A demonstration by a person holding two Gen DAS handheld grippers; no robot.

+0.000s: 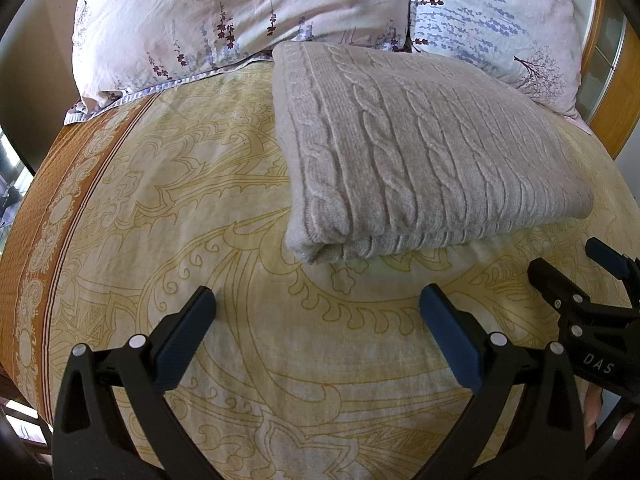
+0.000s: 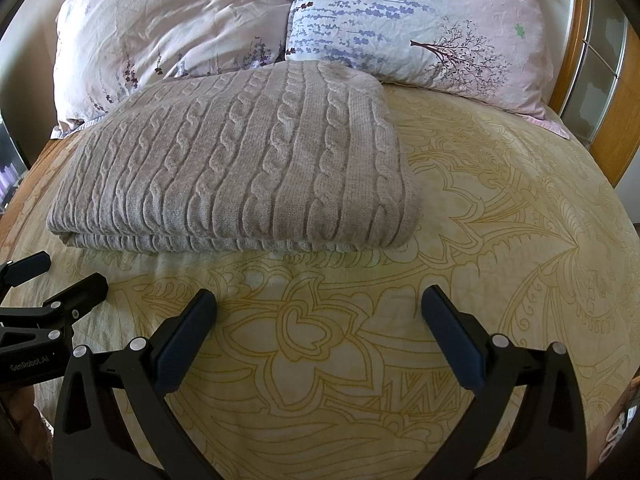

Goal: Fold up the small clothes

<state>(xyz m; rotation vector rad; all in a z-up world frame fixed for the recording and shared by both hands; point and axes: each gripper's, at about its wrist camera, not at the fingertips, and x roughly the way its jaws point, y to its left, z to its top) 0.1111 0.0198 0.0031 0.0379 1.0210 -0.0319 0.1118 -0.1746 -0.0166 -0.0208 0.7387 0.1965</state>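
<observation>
A grey cable-knit sweater (image 1: pixel 420 148) lies folded into a neat rectangle on the yellow patterned bedsheet (image 1: pixel 200 208); it also shows in the right wrist view (image 2: pixel 240 168). My left gripper (image 1: pixel 318 300) is open and empty, hovering over the sheet just in front of the sweater's near left corner. My right gripper (image 2: pixel 319 302) is open and empty, in front of the sweater's near right edge. Each gripper shows at the edge of the other's view: the right one (image 1: pixel 576 268) and the left one (image 2: pixel 60 276), both open.
Two floral pillows (image 2: pixel 168 28) (image 2: pixel 432 24) lie behind the sweater against a wooden headboard (image 2: pixel 616 112). The sheet's orange border (image 1: pixel 52 208) marks the bed's left edge. Bare sheet (image 2: pixel 500 220) lies right of the sweater.
</observation>
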